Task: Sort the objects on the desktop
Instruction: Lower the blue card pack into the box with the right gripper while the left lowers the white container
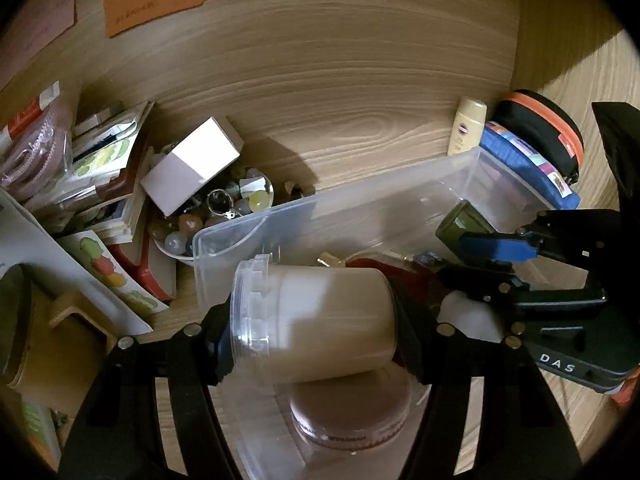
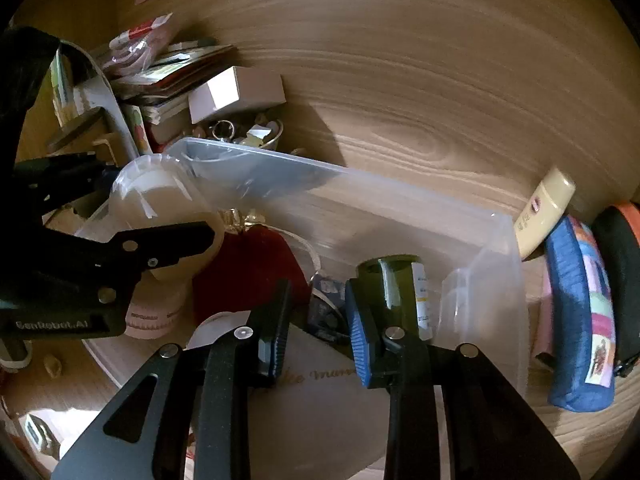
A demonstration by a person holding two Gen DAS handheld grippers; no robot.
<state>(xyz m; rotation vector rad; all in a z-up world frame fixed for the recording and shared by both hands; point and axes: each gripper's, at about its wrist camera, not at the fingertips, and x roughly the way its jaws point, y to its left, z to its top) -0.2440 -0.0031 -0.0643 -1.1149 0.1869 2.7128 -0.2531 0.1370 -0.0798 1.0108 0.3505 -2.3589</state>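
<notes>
My left gripper (image 1: 316, 320) is shut on a clear plastic jar of cream-coloured contents (image 1: 316, 316), held on its side over a clear plastic bin (image 1: 340, 204). The jar also shows in the right wrist view (image 2: 160, 200). My right gripper (image 2: 316, 332) is open inside the bin, empty, with a dark green bottle (image 2: 400, 284) just beyond its right finger. A red pouch (image 2: 248, 268), a pink round tin (image 1: 352, 412) and a beige card (image 2: 320, 400) lie in the bin.
A white box (image 1: 192, 164) sits on a bowl of beads (image 1: 224, 208) left of the bin. Stacked booklets (image 1: 108, 168) lie further left. A cream tube (image 1: 466, 126), blue pouch (image 1: 528, 168) and black-orange case (image 1: 544, 128) stand right of the bin.
</notes>
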